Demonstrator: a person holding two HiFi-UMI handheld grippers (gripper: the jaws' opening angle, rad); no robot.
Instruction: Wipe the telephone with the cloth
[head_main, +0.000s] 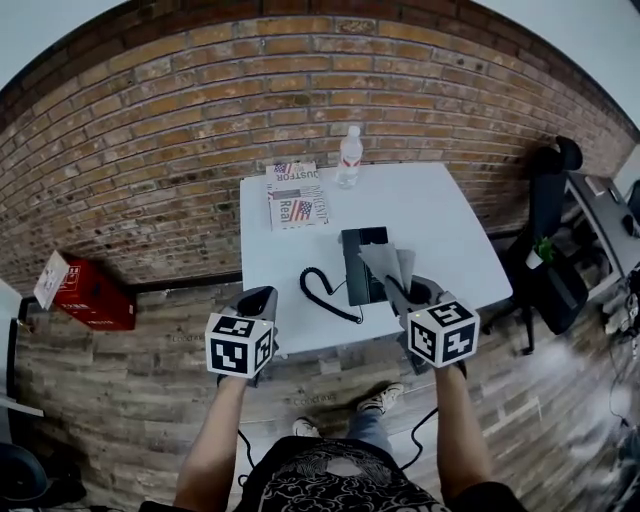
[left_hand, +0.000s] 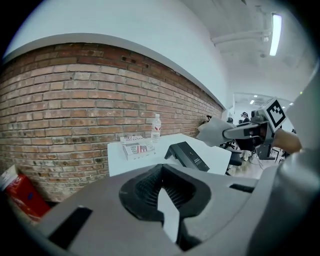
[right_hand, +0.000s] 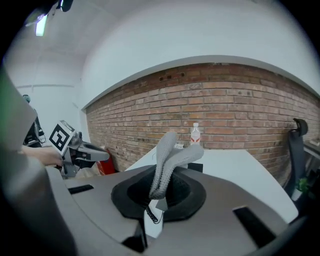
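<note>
Right gripper (head_main: 405, 290), clamped on the cloth (head_main: 388, 262), hovers at the near end of the telephone (head_main: 360, 262) on the tabletop (head_main: 430, 215). We judge its long axis runs away from us. Left gripper (head_main: 260, 296), closed and empty, is farther off.

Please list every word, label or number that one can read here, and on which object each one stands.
"Rea": large letters, cut off, on the printed packet, beside a flag picture.
Capitals along the packet's far edge: too blurred to read.
Water bottle label: too small.
Red box print: too blurred.
Telephone small white print: too small.
</note>
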